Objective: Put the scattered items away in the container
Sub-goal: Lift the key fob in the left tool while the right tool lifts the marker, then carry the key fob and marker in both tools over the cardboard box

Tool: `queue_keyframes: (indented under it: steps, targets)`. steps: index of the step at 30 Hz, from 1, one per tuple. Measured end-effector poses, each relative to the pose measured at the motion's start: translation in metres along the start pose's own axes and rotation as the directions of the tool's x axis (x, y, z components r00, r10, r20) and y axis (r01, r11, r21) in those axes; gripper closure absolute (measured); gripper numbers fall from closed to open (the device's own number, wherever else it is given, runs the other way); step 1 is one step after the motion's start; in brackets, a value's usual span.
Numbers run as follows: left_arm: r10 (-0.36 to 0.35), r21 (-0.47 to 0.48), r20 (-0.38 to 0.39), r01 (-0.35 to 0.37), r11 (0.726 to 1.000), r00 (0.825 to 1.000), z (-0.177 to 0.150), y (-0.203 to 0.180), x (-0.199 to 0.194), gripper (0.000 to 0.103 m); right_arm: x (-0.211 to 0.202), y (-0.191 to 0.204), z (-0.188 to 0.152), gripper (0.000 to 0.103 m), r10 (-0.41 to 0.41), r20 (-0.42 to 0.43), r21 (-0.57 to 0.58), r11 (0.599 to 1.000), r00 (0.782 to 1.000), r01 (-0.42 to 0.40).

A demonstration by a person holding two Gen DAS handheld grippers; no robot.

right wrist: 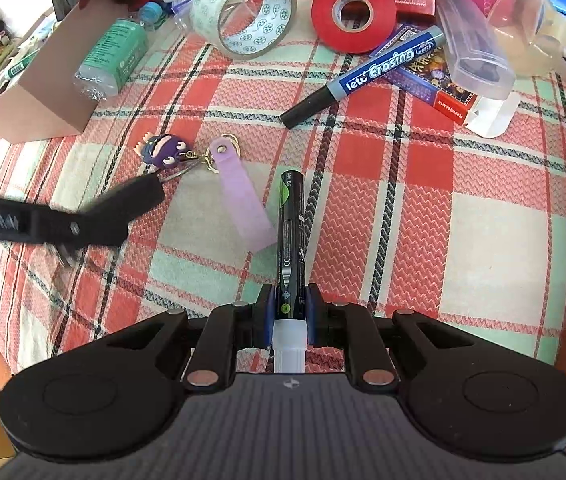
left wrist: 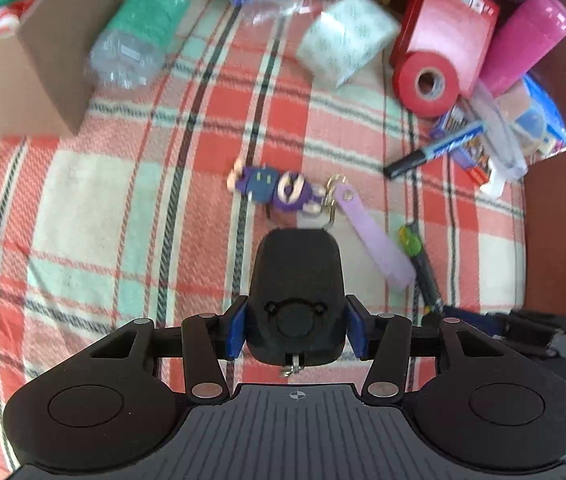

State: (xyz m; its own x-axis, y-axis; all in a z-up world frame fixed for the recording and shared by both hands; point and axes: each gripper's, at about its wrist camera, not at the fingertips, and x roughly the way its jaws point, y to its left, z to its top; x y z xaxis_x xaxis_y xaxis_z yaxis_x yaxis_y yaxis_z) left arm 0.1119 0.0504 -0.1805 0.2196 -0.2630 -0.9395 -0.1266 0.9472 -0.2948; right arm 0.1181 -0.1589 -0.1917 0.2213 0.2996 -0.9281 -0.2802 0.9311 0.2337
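Left gripper (left wrist: 296,320): blue pads clamped on a black car key fob (left wrist: 297,292); a small metal ring hangs from its near end. The fob blocks the view straight ahead.

Right gripper (right wrist: 290,316): closed on a black marker with green label (right wrist: 292,236), held near its white cap end. The marker's long axis runs straight forward along the fingers, tip pointing away over the plaid cloth (right wrist: 423,220).

Container: brown cardboard box (left wrist: 23,76), up and to the left of both grippers, nearer the left one. Only one corner and wall show; the interior is cut off, so fill level unknown.

Still loose on the cloth: purple monster keychain (right wrist: 163,150) with lilac strap (right wrist: 239,200), blue erasing marker (right wrist: 367,76), red tape roll (right wrist: 353,12), patterned clear tape roll (right wrist: 243,10), green-labelled water bottle (right wrist: 113,60).

Judgement: both loads must travel left-forward to the box. The left-wrist view is motion-blurred, so the keychain detail there is probably unreliable.
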Motion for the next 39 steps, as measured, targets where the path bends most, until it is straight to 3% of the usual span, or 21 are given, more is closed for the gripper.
queue_keyframes:
  steps: [7,9,18,20,21,23,30,39]
  targets:
    - [0.04,0.015,-0.055,-0.039,0.999,0.998,-0.008,-0.001,0.023,0.049,0.004,0.003,0.005,0.082,0.009,-0.009,-0.019,1.0,1.0,-0.009]
    - [0.042,0.014,-0.054,-0.042,0.999,0.998,-0.006,-0.001,0.027,0.036,0.007,0.004,0.006,0.082,0.007,-0.014,-0.024,1.0,1.0,-0.007]
    - [0.076,0.046,-0.037,-0.074,0.996,0.996,0.006,-0.013,0.041,0.03,0.025,0.004,0.013,0.08,-0.004,-0.051,-0.046,0.999,0.999,0.002]
    - [0.135,0.12,-0.038,-0.13,0.984,0.99,0.003,-0.026,0.044,0.037,0.026,0.004,0.014,0.084,-0.003,-0.056,-0.059,0.998,0.998,-0.001]
    - [0.164,0.162,-0.034,-0.156,0.974,0.986,0.0,-0.032,0.044,0.052,0.026,0.004,0.015,0.085,-0.001,-0.058,-0.062,0.998,0.998,-0.002]
    - [0.188,0.218,-0.028,-0.178,0.96,0.982,-0.004,-0.041,0.044,0.052,0.024,0.004,0.015,0.085,0.008,-0.058,-0.059,0.998,0.998,-0.012]
    - [0.115,0.17,-0.016,-0.111,0.979,0.993,-0.02,-0.041,0.023,0.052,0.005,0.007,0.001,0.085,0.063,-0.035,-0.032,0.997,0.997,-0.064]
    - [0.059,0.092,0.11,-0.069,0.993,0.992,-0.03,-0.031,-0.045,0.052,-0.03,0.025,-0.004,0.085,0.126,0.031,-0.051,0.991,0.992,-0.124]
